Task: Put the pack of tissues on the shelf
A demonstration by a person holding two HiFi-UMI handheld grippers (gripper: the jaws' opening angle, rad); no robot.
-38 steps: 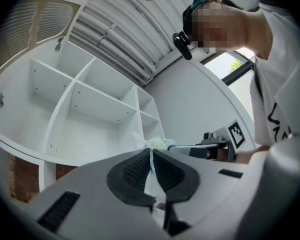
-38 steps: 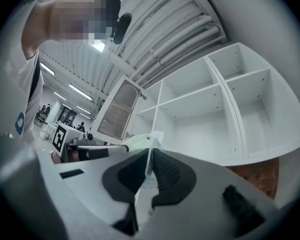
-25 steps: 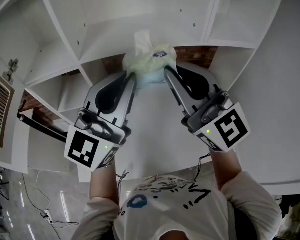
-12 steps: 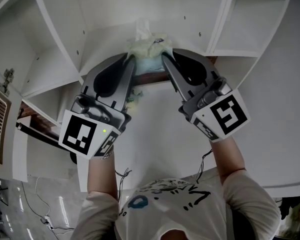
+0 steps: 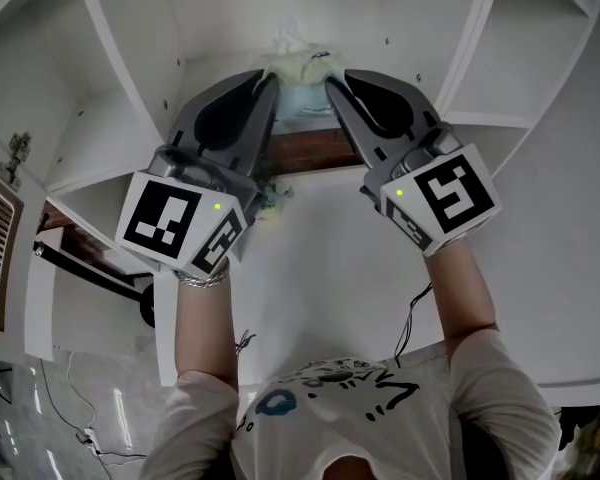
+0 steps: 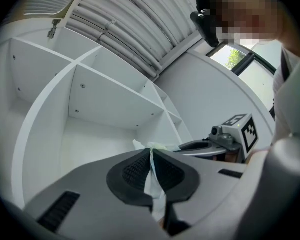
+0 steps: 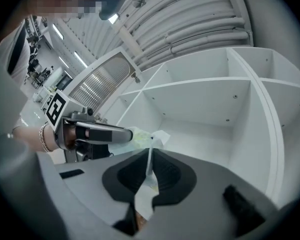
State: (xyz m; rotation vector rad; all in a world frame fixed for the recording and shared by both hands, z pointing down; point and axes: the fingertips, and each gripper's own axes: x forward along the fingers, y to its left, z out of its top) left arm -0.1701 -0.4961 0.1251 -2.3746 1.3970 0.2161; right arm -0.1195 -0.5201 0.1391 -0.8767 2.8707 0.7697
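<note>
Two sides of the pack of tissues [image 5: 300, 93] are gripped. The head view shows the left gripper [image 5: 268, 80] and right gripper [image 5: 334, 80] flanking it at a shelf [image 5: 230, 18] compartment's mouth. Only the gripper views show thin wrapper clamped between each pair of nearly closed jaws.

White shelf [image 5: 125, 73], divided by boards into open compartments, is pictured. A pack [image 5: 300, 76] is seen at the middle compartment's mouth; whether it rests on the board cannot be told.
</note>
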